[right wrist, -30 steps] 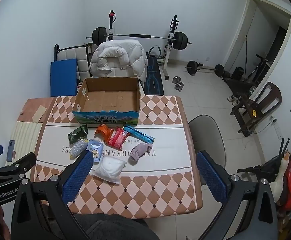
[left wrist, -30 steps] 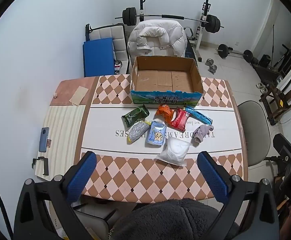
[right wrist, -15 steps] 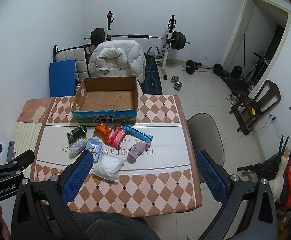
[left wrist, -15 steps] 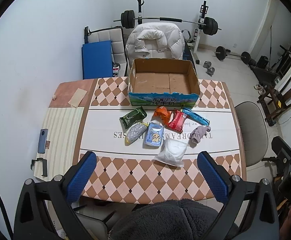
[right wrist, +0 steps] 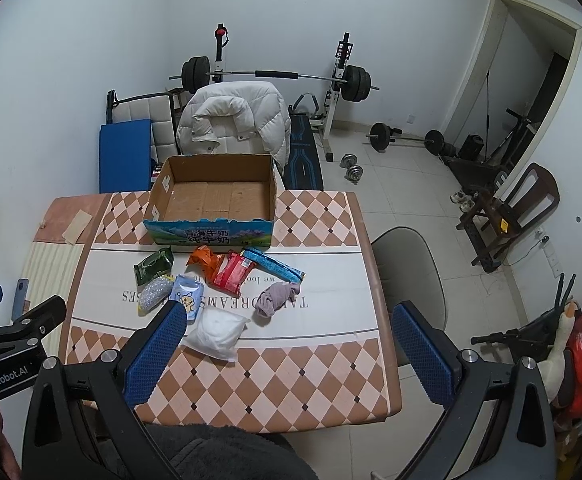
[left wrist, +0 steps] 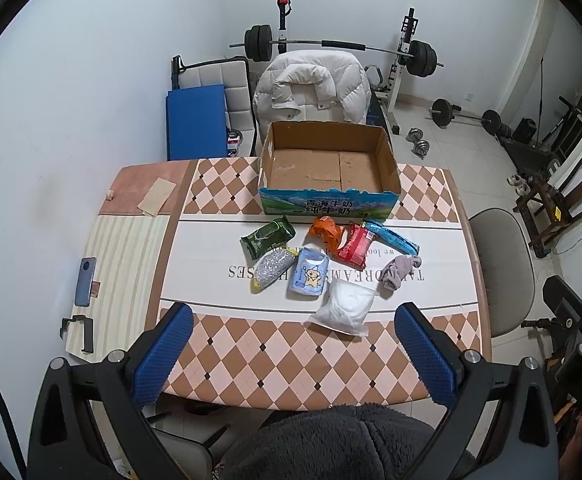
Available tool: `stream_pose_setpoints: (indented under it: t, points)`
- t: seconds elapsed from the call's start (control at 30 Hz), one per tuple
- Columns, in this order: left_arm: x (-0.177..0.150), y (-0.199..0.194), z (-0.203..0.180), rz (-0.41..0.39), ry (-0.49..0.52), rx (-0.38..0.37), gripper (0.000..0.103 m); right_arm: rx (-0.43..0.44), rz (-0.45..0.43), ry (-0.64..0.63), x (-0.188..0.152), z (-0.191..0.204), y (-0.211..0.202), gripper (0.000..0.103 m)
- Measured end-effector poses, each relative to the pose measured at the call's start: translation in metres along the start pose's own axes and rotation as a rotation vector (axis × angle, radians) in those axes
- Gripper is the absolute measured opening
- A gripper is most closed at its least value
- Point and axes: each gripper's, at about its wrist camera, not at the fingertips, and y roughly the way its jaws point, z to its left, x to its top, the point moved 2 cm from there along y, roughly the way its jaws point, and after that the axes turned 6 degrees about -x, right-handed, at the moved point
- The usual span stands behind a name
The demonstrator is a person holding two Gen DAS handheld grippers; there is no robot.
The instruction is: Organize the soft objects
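An empty cardboard box (left wrist: 327,164) (right wrist: 215,196) stands at the table's far side. In front of it lie several soft things: a green pack (left wrist: 267,236), an orange pack (left wrist: 325,230), a red pack (left wrist: 355,244), a long blue pack (left wrist: 391,236), a silver pouch (left wrist: 271,268), a light blue pack (left wrist: 309,274), a grey cloth (left wrist: 397,272) and a white bag (left wrist: 347,308) (right wrist: 217,332). My left gripper (left wrist: 291,354) and right gripper (right wrist: 287,354) are both open and empty, held high above the table's near edge.
A phone (left wrist: 85,282) and a black clip (left wrist: 77,332) lie on the striped mat at the table's left. A grey chair (left wrist: 503,264) stands at the right. A chair with a white jacket (left wrist: 311,88) and weights stand behind the table.
Both grippers have drawn slightly back and up, so the table and its things look a little farther away. Nothing on the table has moved.
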Motion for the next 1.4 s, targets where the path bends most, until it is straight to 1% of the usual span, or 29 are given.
stream_pose_setpoints:
  t: [0.27,0.43,0.8,1.4]
  points:
    - [0.000,0.000,0.000,-0.004,0.004,0.001,0.103,-0.006,-0.013,-0.004,0.000,-0.002,-0.002,0.103]
    - [0.002,0.000,0.009,-0.011,0.005,0.004,0.103,-0.003,-0.024,-0.013,0.002,0.001,-0.008,0.103]
    - [0.006,0.000,0.014,-0.008,0.007,0.004,0.103,0.001,-0.013,-0.010,0.004,0.004,-0.008,0.103]
    - [0.007,0.000,0.005,-0.018,0.008,0.008,0.103,0.002,-0.019,-0.011,0.004,0.003,-0.007,0.103]
